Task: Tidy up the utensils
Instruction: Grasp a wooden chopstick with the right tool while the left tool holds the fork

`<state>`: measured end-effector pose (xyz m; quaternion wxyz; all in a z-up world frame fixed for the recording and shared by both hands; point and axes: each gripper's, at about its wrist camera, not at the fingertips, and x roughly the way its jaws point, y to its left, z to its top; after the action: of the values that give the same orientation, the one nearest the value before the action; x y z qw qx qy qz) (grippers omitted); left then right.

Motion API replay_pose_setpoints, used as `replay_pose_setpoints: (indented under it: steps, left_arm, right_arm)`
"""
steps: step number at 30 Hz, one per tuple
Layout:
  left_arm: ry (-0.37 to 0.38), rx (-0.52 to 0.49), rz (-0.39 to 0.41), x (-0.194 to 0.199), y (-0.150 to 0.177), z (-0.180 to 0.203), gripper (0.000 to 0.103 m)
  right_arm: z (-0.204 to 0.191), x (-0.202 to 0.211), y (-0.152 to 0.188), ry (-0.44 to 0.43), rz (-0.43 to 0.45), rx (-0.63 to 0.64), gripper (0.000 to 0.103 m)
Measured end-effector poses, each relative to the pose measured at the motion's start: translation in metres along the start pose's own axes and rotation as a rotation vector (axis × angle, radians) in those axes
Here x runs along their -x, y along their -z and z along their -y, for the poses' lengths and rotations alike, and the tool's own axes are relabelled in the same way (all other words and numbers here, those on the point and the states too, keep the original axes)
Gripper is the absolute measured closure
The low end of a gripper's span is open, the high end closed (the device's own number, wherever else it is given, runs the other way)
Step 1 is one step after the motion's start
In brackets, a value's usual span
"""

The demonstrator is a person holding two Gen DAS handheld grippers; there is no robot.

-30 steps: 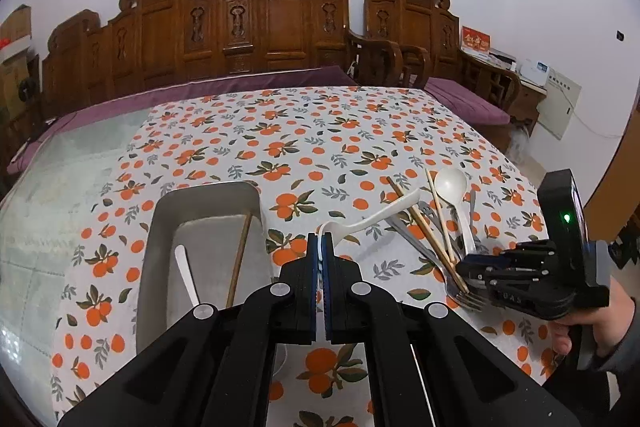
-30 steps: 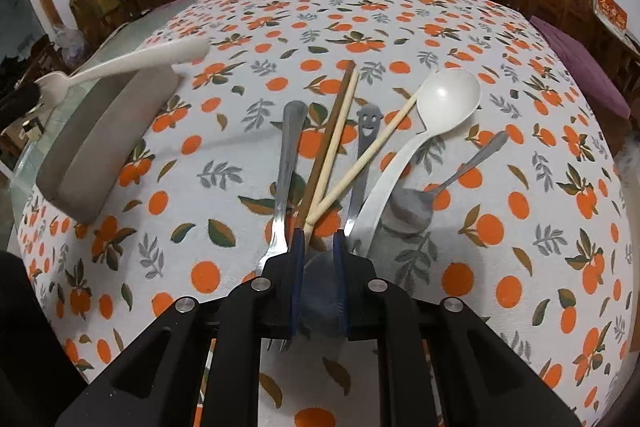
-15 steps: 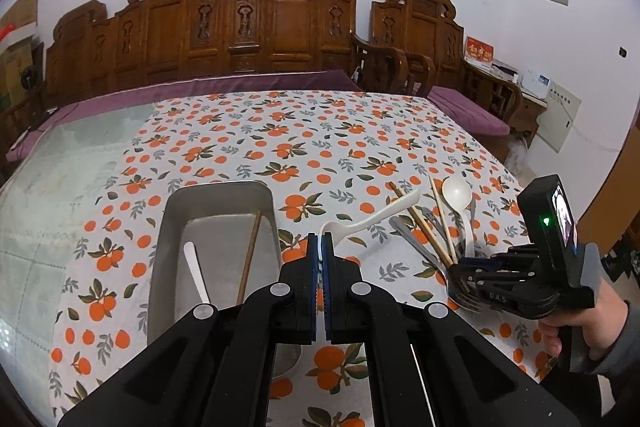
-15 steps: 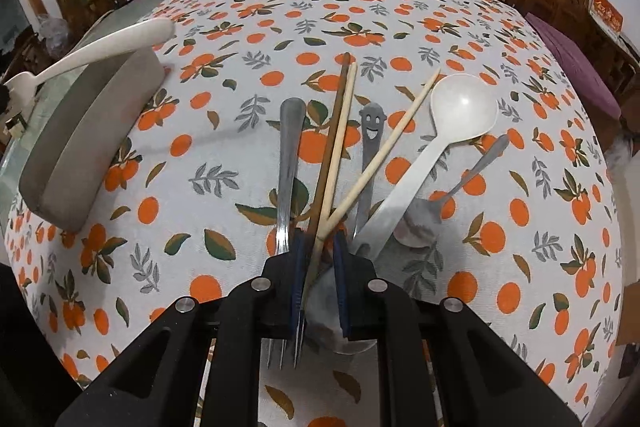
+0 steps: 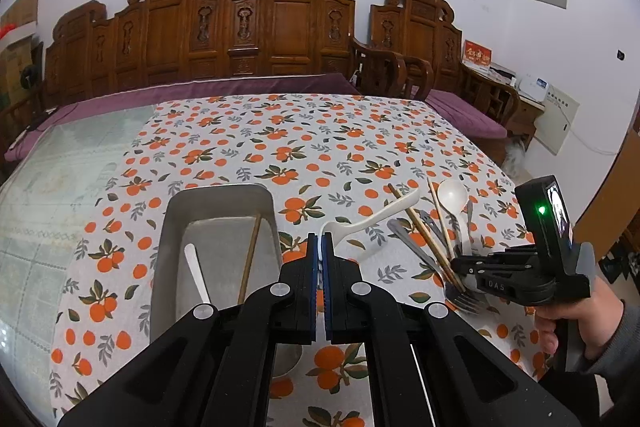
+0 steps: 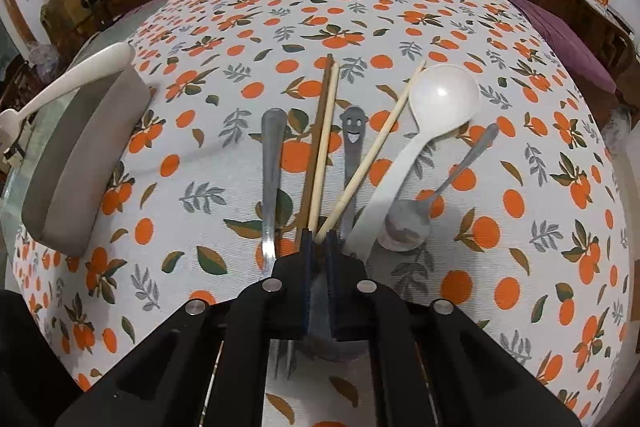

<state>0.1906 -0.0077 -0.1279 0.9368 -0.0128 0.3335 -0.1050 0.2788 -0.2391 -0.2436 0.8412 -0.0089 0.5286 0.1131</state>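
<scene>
Right gripper: black plastic arms with blue pads; its jaws have just been closing and now pinch the near ends of two pale wooden chopsticks, nearly shut.
Left gripper: same build, clamped tight on the bowl end of a white plastic spoon whose handle juts up and to the right, off the cloth.
Chopsticks: thin, smooth, round sticks; one runs straight away from the jaws, the other slants right, so they fan into a V. A dark brown chopstick lies touching the straight one on its left.
Neighbours: steel fork, tines toward the camera; smiley-handled steel utensil; glossy white ladle-shaped spoon; small steel spoon. All lie roughly parallel, handles pointing away.
Tray: matte grey metal, rectangular with rounded corners, left of the pile; it holds a white utensil handle and a brown chopstick.
Tablecloth: woven, white with oranges and leaves.
</scene>
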Motion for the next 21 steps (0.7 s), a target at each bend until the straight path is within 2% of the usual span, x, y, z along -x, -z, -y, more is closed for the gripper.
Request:
replay_pose_setpoints:
  steps: [7, 11, 21]
  left_arm:
    - [0.001, -0.003, 0.001, 0.001, -0.002, 0.002, 0.102]
    - [0.001, -0.002, -0.002, 0.001, -0.002, 0.001, 0.102]
    - [-0.006, -0.001, 0.009, 0.004, -0.003, -0.001, 0.102]
  right_arm:
    - [-0.006, -0.002, -0.001, -0.012, -0.004, 0.024, 0.095]
    - [-0.01, -0.007, -0.001, 0.024, -0.018, 0.045, 0.096]
    - [-0.011, -0.01, -0.007, 0.048, -0.04, 0.03, 0.096]
